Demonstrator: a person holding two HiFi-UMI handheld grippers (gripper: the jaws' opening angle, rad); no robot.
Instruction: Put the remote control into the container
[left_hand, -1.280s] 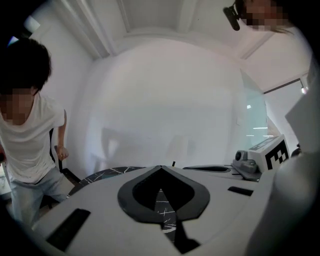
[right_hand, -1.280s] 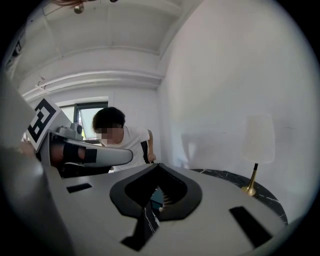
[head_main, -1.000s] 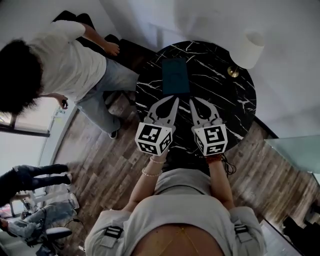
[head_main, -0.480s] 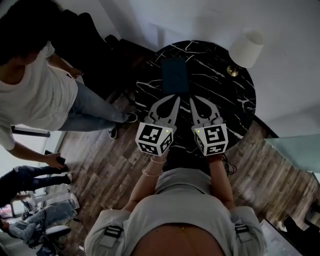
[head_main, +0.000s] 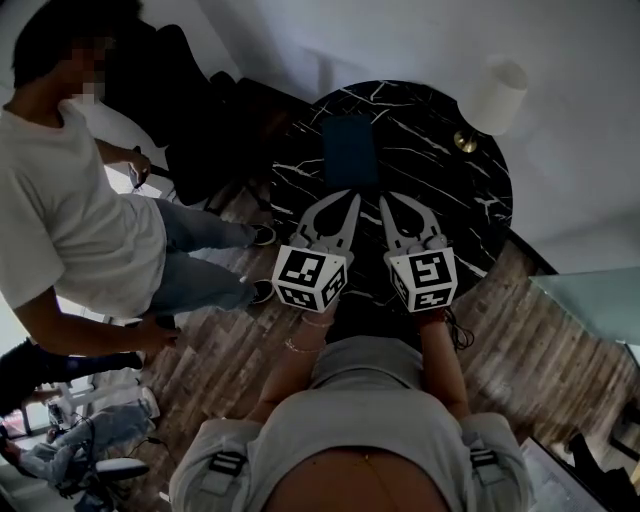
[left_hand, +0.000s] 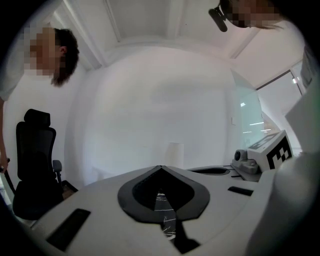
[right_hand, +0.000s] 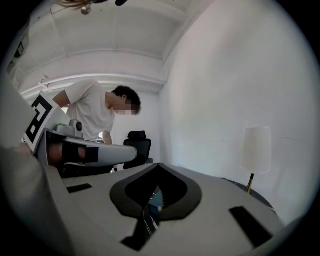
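Holding left gripper (head_main: 349, 197) and right gripper (head_main: 384, 202) shut, empty, unmoved above marble table (head_main: 465, 205). Registering only bystander (head_main: 70, 235) shifting closer at left. Seeing dark teal box (head_main: 350, 152) beyond tips, likely the container; finding no remote control in view. Judging task unstarted.

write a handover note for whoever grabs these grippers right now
Left gripper: shut, empty, over the black marble table.
Right gripper: shut, empty, beside it.
Things: a dark teal rectangular item lies flat on the table just beyond both tips; whether it is the remote or the container cannot be told.
Done: nothing gripped yet.
Left: the whole job, pick up and place.
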